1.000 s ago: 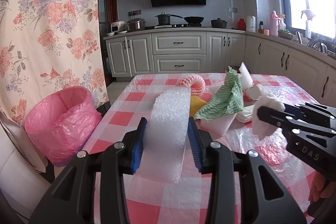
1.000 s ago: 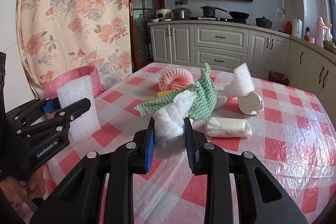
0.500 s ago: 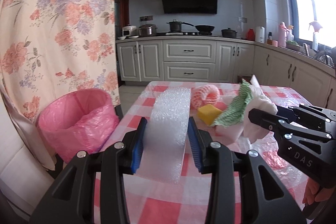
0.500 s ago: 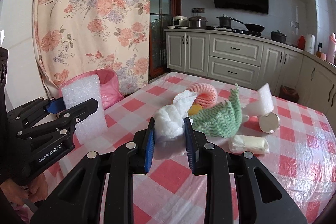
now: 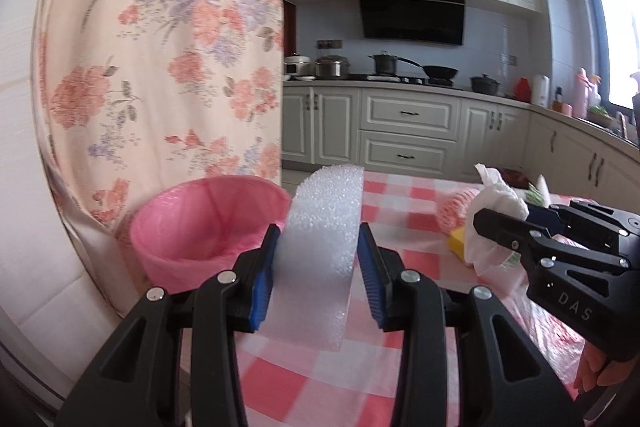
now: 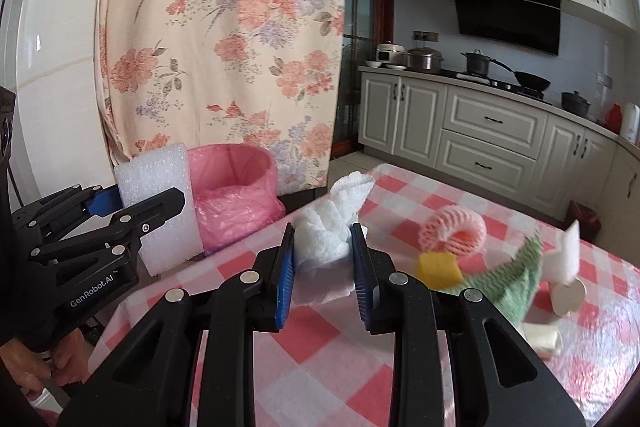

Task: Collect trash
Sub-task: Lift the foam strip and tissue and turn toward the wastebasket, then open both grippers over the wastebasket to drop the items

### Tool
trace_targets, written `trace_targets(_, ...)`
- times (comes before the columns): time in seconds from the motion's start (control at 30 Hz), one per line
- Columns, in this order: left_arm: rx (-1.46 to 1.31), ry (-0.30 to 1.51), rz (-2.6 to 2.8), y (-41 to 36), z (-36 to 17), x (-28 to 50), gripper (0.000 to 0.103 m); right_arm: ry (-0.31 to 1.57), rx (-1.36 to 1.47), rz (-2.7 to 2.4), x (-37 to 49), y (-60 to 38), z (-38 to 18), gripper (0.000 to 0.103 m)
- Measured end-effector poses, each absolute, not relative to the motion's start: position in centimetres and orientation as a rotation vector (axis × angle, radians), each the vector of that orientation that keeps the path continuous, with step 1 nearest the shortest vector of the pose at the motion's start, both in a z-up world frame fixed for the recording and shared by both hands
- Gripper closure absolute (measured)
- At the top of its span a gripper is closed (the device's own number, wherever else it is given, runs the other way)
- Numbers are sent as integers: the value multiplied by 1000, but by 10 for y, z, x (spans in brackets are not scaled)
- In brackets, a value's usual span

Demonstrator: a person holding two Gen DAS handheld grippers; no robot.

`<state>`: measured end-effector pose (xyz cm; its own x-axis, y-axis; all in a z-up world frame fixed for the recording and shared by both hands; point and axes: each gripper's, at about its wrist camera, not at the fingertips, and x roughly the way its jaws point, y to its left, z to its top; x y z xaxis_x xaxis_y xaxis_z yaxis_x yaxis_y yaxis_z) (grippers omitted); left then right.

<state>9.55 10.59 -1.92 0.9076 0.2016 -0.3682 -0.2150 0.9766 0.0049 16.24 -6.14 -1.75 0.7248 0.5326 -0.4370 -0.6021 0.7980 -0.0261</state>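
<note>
**Both claws loaded, bin just ahead**

Our left claw is clamped on a white foam strip that stands upright between the blue pads and pokes out above and below them. Our right claw is squeezed tight on a wad of white tissue, with a loose tail sticking up past the tips. Both are held up over the near edge of the table, the one with the pink and white checked cloth.

Just past the foam, off the table's left edge, sits the bin with its pink bag open at the top. A floral curtain hangs right behind it.

Still lying on the table to the right: a pink foam net, a yellow sponge just beside it, a green cloth, plus a few small white bits further right that are too blurry for us to name. Kitchen cabinets run along the back.
</note>
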Motion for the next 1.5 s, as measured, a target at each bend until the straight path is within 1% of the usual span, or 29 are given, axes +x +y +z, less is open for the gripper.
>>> trace_targets(0.37,-56,337,338,174,3,107,65,401,-180,757,188,9,-3,76)
trace_targets(0.7,-64,334,379,237,11,148,65,412,-148,887,229,72,4,75)
trace_targets(0.9,-89,373,418,270,4,177,65,464,-153,918,262,107,-8,75)
trace_targets(1.13,-111,434,447,292,-21,196,65,494,-146,954,291,135,-20,73)
trace_targets(1.27,-103,467,450,301,-37,203,63,512,-143,980,301,148,-27,71)
trace_targets(1.3,-107,476,449,303,-40,204,60,513,-145,983,302,149,-29,70)
trace_targets(1.33,-113,484,451,305,-42,205,56,516,-144,988,303,150,-30,65)
trace_targets(1.37,-124,484,454,308,-45,203,47,528,-135,998,305,150,-33,57)
trace_targets(1.4,-131,479,457,309,-46,201,44,536,-125,998,307,149,-34,37)
trace_targets(1.43,-135,475,459,310,-47,200,44,531,-107,997,307,147,-35,34)
trace_targets(1.5,-130,470,459,310,-47,197,43,535,-89,1003,308,143,-36,34)
